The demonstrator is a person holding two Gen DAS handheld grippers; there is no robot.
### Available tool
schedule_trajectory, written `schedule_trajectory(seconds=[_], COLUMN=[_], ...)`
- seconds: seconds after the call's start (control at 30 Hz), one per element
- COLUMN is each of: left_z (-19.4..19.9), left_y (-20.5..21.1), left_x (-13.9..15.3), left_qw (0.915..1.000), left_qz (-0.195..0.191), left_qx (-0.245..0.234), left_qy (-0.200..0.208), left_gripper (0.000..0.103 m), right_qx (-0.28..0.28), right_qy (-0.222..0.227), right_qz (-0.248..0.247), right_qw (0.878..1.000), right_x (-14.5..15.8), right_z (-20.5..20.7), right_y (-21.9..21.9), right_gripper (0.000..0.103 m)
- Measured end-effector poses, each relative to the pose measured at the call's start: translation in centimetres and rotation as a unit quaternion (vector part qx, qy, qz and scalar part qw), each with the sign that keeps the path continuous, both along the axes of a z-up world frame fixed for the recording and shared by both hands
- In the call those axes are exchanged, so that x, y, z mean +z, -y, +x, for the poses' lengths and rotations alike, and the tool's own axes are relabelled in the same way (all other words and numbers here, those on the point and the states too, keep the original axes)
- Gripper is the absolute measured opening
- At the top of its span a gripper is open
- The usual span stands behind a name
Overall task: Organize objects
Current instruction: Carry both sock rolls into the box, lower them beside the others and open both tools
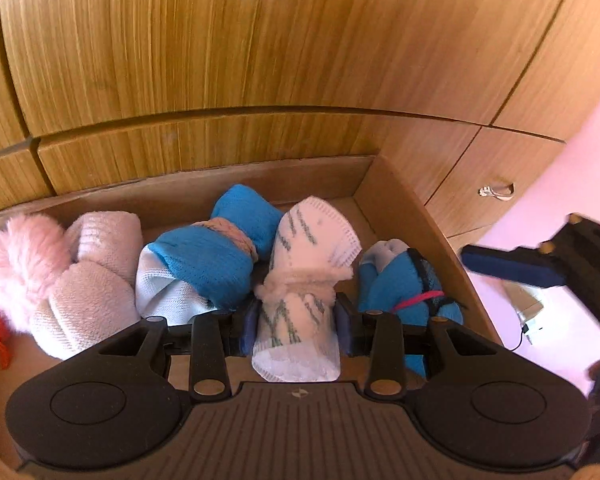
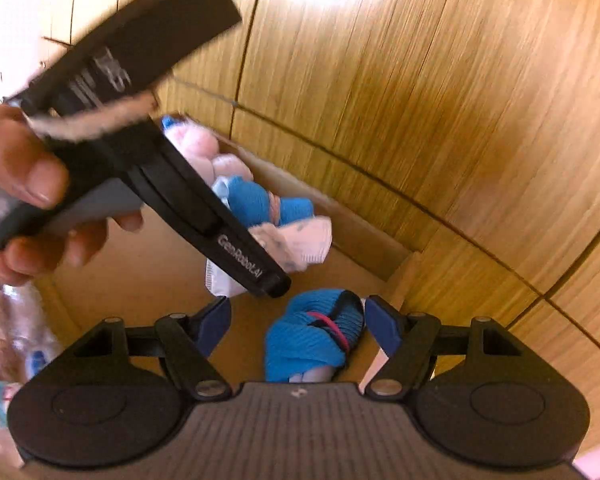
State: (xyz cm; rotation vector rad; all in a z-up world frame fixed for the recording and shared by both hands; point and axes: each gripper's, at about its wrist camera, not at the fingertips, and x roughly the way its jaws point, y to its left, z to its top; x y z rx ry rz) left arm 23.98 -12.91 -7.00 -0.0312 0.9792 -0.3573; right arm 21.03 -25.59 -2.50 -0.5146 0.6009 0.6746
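An open cardboard box (image 1: 412, 216) holds a row of rolled sock bundles. My left gripper (image 1: 298, 320) is shut on a white roll with a green pattern (image 1: 312, 240), tied with a fluffy band, low in the box. The right wrist view shows that gripper from the side, with the white roll (image 2: 304, 244) at its tip. My right gripper (image 2: 300, 326) stands open over the box's right end around a blue roll with a pink band (image 2: 312, 340); the left pad is clear of it. That blue roll (image 1: 404, 292) lies right of the white one.
Further left lie a blue roll with a tan band (image 1: 220, 256), a pale pink roll (image 1: 92, 292) and a fluffy pink pair (image 1: 24, 268). A wooden cabinet front (image 1: 260, 60) rises behind the box. A hand (image 2: 24, 176) holds the left gripper. A pink surface (image 1: 560, 184) lies at the right.
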Motion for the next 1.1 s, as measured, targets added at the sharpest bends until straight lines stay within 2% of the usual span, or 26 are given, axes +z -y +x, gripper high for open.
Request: schedule_trajectory(seconds=[0.1,0.23,0.5,0.6,0.67,0.8,0.93,1.1], left_z=[-1.0,-1.7,-2.7,-2.0,-1.4,-0.3,-0.2,-1.6], left_y=[0.0,-0.4,-1.1,-1.1,-1.0,-0.5,-0.5,-1.3], left_x=[0.8,1.3,0.9,0.1,-0.2,0.0,0.8,3.3], left_qw=[0.9998,0.9997,0.9989,0.9992,0.9994,0.9997,0.9996,0.9996], left_qz=[0.007,0.012,0.046,0.035,0.033,0.012,-0.002,-0.012], left_qx=[-0.005,-0.007,-0.011,-0.003,0.004,0.016,0.021,0.023], left_qy=[0.017,0.021,-0.007,-0.018,-0.011,-0.018,-0.017,0.012], left_gripper=[0.051,0.062,0.061,0.059,0.06,0.056,0.056,0.07], right_qx=[0.003,0.02,0.025,0.019,0.014,0.01,0.006,-0.004], right_qy=[-0.004,-0.038,-0.118,-0.114,-0.112,-0.106,-0.092,-0.079], right_qz=[0.019,0.038,0.019,0.022,0.023,0.017,0.023,0.036], right_qw=[1.0,0.998,0.993,0.993,0.993,0.994,0.996,0.996], right_x=[1.3,1.6,-1.1,-1.3,-1.2,-1.2,-0.3,0.7], right_z=[-1.3,-2.2,-0.8,0.0,0.6,1.5,0.7,-0.4], right_y=[0.9,1.1,-0.5,-0.8,-1.1,-1.5,-1.3,-1.2], right_gripper=[0.072,0.072,0.074,0.076,0.077,0.078,0.082,0.084])
